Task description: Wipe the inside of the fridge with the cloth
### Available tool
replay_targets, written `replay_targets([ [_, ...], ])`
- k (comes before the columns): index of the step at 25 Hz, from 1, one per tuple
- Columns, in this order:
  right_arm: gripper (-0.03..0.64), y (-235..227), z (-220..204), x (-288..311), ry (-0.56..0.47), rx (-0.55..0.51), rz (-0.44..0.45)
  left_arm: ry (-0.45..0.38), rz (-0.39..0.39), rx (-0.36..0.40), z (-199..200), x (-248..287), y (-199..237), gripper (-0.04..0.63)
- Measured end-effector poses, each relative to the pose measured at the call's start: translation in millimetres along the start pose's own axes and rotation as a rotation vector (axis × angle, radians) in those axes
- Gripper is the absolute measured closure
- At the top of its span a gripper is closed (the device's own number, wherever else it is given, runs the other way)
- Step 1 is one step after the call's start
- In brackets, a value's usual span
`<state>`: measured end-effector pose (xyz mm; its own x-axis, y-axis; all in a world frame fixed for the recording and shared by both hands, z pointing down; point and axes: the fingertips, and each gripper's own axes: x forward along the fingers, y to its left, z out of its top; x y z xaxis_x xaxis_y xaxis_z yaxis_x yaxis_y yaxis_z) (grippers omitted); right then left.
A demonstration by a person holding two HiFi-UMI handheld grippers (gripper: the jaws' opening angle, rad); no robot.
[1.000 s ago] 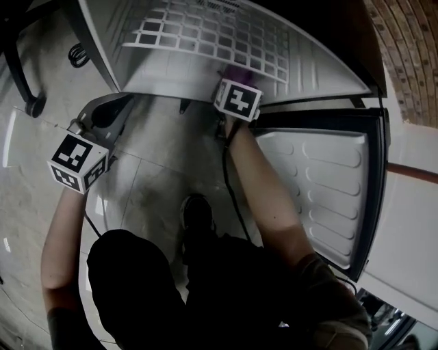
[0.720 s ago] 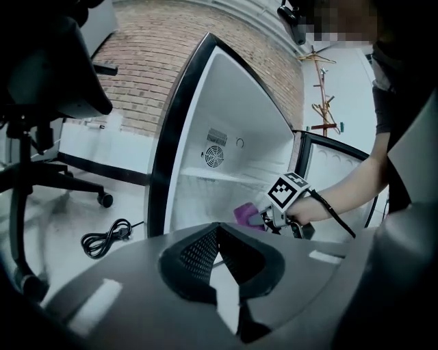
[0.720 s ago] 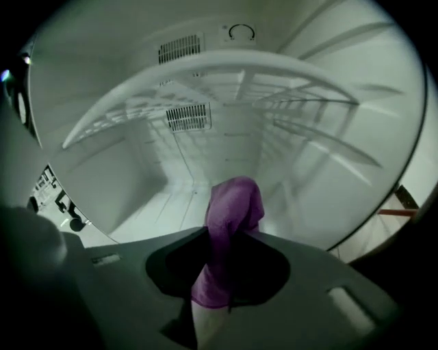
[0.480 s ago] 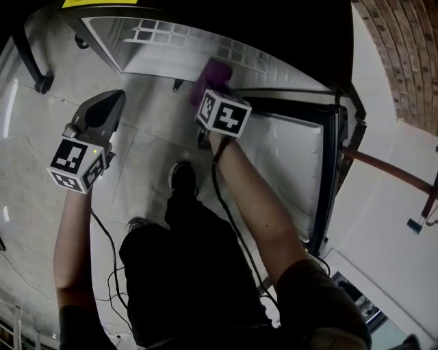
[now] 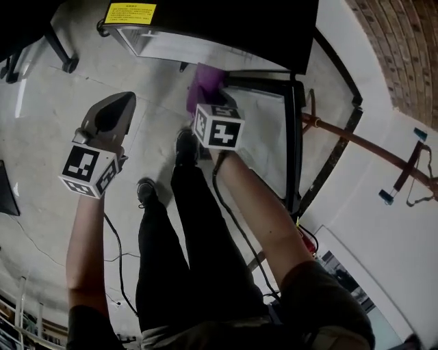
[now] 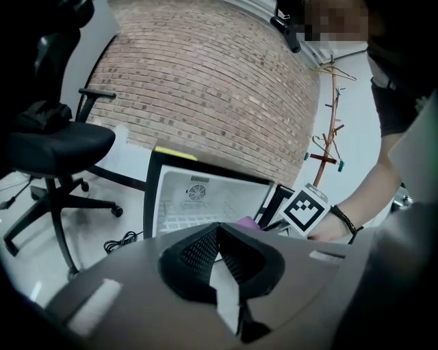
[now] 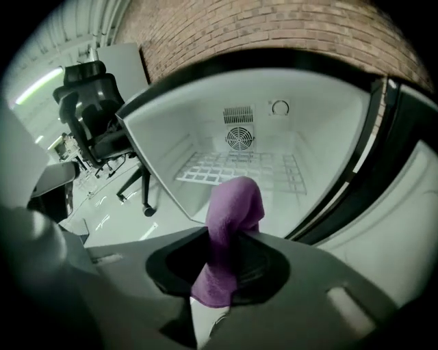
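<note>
Cloth [image 7: 233, 208]: purple, rolled thick, pinched low down in the right gripper; its free end sticks out past the fingertips, just in front of the open fridge and apart from its walls.
Right gripper [image 7: 226, 256]: fingers closed tight on the cloth and aimed into the fridge cavity; in the head view it hangs over the floor next to the door.
Left gripper [image 6: 219, 236]: fingers pressed together with nothing between them; it is held out over the floor on the left, well apart from the fridge.
Fridge [image 7: 171, 137]: small, standing low on the floor, black outside and white inside, with the cavity open.
Wire shelf [image 7: 239, 169]: a white grid lying low inside the cavity.
Fan grille [image 7: 238, 137]: round, on the back wall, under a slotted vent.
Door [image 5: 263, 130]: swung open at the right, its white liner showing inside a black frame.
Yellow label [image 5: 130, 12]: on the fridge's black top.
Floor [image 5: 41, 102]: pale tiles; the person's dark legs and shoes are between the two grippers.
Office chair [image 6: 55, 140]: black, left of the fridge.
Brick wall [image 6: 205, 82]: behind the fridge.
Coat stand [image 5: 342, 140]: brown, beyond the door.
</note>
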<state>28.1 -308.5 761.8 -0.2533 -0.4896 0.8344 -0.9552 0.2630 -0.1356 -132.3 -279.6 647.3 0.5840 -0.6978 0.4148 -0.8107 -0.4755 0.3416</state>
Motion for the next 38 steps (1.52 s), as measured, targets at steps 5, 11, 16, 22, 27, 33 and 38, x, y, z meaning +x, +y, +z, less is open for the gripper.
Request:
replay_targets([
  [5, 0.540, 35, 9, -77, 0.007, -0.023, 0.049, -0.016, 0.007, -0.024, 51, -45, -43, 0.578],
  [11, 0.540, 78, 46, -183, -0.030, -0.046, 0.109, -0.024, 0.010, -0.052, 119, -116, -100, 0.578],
  [16, 0.540, 116, 88, -266, -0.122, -0.011, 0.153, -0.103, -0.054, 0.013, 185, -176, -152, 0.578],
  [22, 0.540, 134, 87, -348, -0.206, 0.100, 0.184, -0.168, -0.117, 0.040, 221, -231, -203, 0.578],
  [27, 0.540, 122, 72, -408, -0.262, 0.151, 0.130, -0.198, -0.114, 0.020, 226, -260, -221, 0.578],
  [33, 0.540, 121, 55, -460, -0.296, 0.139, 0.160, -0.186, -0.119, 0.053, 223, -290, -248, 0.578],
  [38, 0.540, 103, 20, -487, -0.286, 0.159, 0.200, -0.178, -0.103, 0.062, 207, -304, -290, 0.578],
])
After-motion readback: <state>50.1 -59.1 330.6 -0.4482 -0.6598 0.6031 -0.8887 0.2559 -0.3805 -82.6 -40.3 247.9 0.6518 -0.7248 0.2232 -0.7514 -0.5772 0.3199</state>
